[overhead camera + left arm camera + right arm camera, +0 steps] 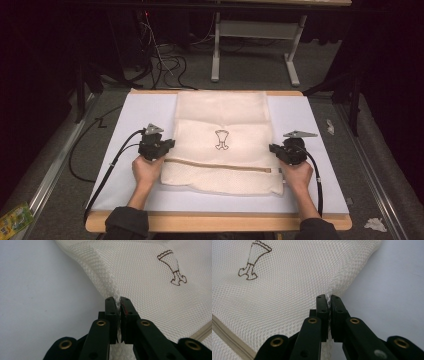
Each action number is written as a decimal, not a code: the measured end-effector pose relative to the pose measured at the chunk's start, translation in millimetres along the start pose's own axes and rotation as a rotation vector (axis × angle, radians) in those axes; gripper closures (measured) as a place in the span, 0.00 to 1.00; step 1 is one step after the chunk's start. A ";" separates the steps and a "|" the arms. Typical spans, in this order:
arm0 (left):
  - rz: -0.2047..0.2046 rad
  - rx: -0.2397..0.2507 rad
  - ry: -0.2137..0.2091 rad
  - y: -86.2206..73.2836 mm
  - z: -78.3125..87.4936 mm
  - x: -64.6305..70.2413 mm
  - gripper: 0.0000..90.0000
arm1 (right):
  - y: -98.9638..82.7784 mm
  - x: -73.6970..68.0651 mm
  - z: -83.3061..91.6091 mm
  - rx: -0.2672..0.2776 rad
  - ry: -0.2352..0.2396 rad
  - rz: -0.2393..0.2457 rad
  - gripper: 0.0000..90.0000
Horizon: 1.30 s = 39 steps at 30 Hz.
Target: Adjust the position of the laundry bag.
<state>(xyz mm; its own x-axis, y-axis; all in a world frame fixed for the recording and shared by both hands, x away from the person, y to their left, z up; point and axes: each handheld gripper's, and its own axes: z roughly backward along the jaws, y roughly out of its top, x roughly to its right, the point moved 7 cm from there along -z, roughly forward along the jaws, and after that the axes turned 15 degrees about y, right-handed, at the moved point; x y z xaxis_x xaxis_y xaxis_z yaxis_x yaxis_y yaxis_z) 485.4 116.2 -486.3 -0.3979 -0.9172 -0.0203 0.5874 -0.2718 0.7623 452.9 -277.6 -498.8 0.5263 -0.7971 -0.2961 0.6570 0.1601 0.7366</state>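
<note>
High view: mesh bag [222, 145] between left tongs [170, 144], right tongs [273, 148], edges pinched

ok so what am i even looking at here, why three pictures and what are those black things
There is no robot: a person sits at a table holding a hand tool in each hand, each ending in a two-jawed black claw. The wide picture comes from a camera above, looking down; the left claw is at its left, the right claw at its right. The other two pictures come from small cameras riding on each claw, looking along its jaws. On the table lies a cream mesh laundry bag with a zipper and a small brown logo. Each claw is shut on one side edge of the bag.
</note>
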 end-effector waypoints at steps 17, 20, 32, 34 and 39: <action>0.003 -0.013 0.040 -13.5 0.8 -11.6 0.94 | 2.1 -10.9 -13.4 -0.014 0.010 0.011 0.97; 0.012 -0.020 0.043 -16.4 -1.8 -12.2 0.93 | 1.3 -10.8 -14.2 -0.017 0.009 0.010 0.97; -0.021 -0.034 0.058 -20.7 -2.6 -11.1 0.93 | -3.5 -10.7 -16.6 -0.022 -0.005 0.007 0.96; -0.023 -0.033 0.062 -21.2 -2.9 -10.9 0.93 | -3.4 -10.9 -16.3 -0.022 -0.005 0.008 0.96; -0.016 -0.035 0.060 -24.0 -4.3 -11.3 0.93 | -4.1 -10.8 -15.8 -0.024 -0.008 0.009 0.96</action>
<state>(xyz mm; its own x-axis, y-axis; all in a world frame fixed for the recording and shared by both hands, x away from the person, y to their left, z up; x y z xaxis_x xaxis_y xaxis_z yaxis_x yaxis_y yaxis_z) 478.8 131.9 -507.1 -0.3649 -0.9283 -0.0720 0.6058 -0.2955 0.7387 453.0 -260.5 -508.2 0.5279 -0.8002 -0.2848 0.6653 0.1811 0.7243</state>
